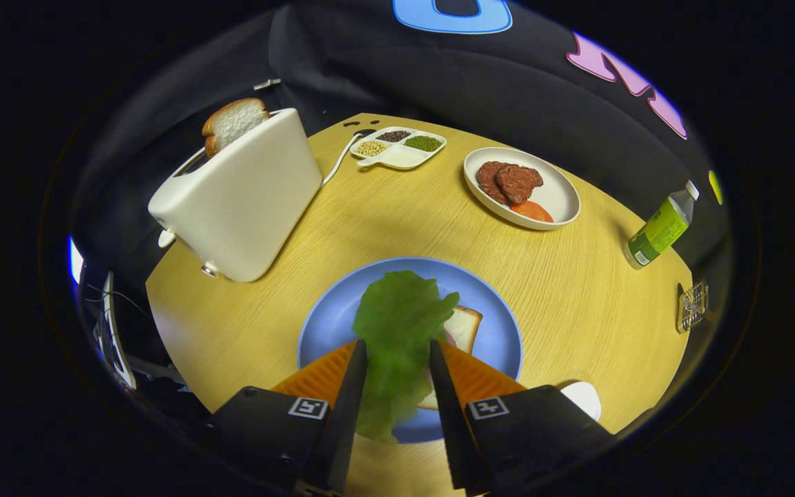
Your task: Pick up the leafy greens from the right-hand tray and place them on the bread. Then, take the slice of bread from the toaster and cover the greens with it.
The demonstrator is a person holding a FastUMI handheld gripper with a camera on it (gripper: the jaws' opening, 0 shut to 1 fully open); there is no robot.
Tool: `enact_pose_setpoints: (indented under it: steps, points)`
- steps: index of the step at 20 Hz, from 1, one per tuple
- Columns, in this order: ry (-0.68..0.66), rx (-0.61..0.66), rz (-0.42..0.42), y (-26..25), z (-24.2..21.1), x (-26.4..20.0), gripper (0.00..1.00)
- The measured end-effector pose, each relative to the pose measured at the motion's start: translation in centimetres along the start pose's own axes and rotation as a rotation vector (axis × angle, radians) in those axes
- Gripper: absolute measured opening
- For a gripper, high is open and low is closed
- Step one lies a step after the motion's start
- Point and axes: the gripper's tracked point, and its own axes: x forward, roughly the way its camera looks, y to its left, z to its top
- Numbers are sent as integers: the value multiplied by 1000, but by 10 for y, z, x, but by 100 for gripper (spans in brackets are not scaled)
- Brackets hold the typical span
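My gripper (397, 348) is shut on the leafy greens (397, 317), a large green leaf that fills the gap between the fingers and reaches forward past their tips. It hangs over the blue plate (332, 317), covering most of the bread slice (466, 328) that lies there; only the slice's right corner shows. Beyond the plate to the left stands the white toaster (246, 200), with a slice of bread (234, 121) sticking up out of its slot.
A white oval plate (560, 200) with brown patties and a tomato slice sits at the far right. A divided white dish (401, 155) of grains lies at the back. A green bottle (660, 228) leans near the round wooden table's right edge.
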Motion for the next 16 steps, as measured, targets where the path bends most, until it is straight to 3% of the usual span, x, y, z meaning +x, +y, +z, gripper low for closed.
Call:
enact_pose_setpoints:
  steps: [8,12,16]
  points:
    - [-19,-23,-54,-7,2,-1,73]
    - [-76,15,-61,-2,19,-16,100]
    - [-196,62,-46,14,58,-46,100]
